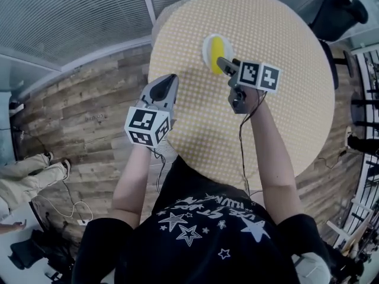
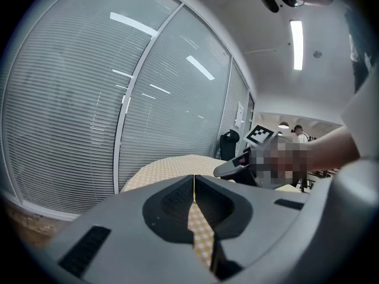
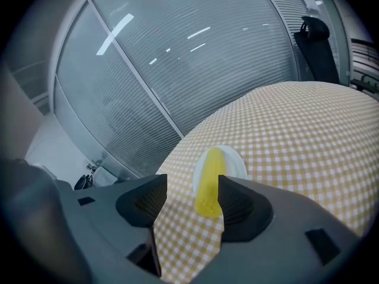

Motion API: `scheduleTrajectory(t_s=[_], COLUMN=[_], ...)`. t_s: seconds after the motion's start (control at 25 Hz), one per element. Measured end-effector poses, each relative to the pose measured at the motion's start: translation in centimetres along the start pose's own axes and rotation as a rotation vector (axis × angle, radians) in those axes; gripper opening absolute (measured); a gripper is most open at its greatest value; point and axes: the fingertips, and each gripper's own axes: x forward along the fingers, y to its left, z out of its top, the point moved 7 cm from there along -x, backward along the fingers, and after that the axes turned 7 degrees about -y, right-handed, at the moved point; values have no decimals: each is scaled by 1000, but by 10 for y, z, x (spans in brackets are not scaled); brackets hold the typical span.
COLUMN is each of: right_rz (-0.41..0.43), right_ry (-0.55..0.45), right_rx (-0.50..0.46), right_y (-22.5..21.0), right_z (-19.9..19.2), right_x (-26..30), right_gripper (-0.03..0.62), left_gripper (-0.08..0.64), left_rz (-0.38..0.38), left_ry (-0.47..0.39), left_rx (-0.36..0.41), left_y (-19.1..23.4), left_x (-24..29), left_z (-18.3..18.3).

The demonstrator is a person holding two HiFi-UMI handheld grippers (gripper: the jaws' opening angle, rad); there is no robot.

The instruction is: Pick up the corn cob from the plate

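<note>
A yellow corn cob (image 1: 217,51) lies on a small white plate (image 1: 206,42) at the far side of the round checked table (image 1: 278,117). My right gripper (image 1: 225,64) hovers just short of the plate, open. In the right gripper view the corn cob (image 3: 208,185) shows in the gap between the jaws, close to the right one, with the plate (image 3: 235,160) under it; my right gripper (image 3: 192,182) does not grip it. My left gripper (image 1: 169,83) is shut and empty over the table's left edge. In the left gripper view my left gripper (image 2: 193,180) has its jaws meeting, and the right gripper (image 2: 235,168) shows ahead.
A glass wall with blinds (image 1: 71,16) curves behind the table. A black chair (image 1: 337,12) stands at the far right. A person's legs (image 1: 29,173) and cables (image 1: 65,209) are on the wooden floor at left.
</note>
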Motion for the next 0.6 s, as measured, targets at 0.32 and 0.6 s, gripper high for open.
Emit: scheduleTrajectory(t_s=[0.32, 0.6], right_rz=[-130, -213], right_ry=[128, 220], right_rx=[-46, -104], right_y=[-15, -32], right_z=[0, -2], right_x=[64, 93], right_gripper=[275, 275], left_gripper=[11, 11], left_rz=[-12, -23], left_ry=[27, 50], left_rx=[-38, -64], left_y=[28, 33], left_x=[19, 27], left_z=[-11, -22])
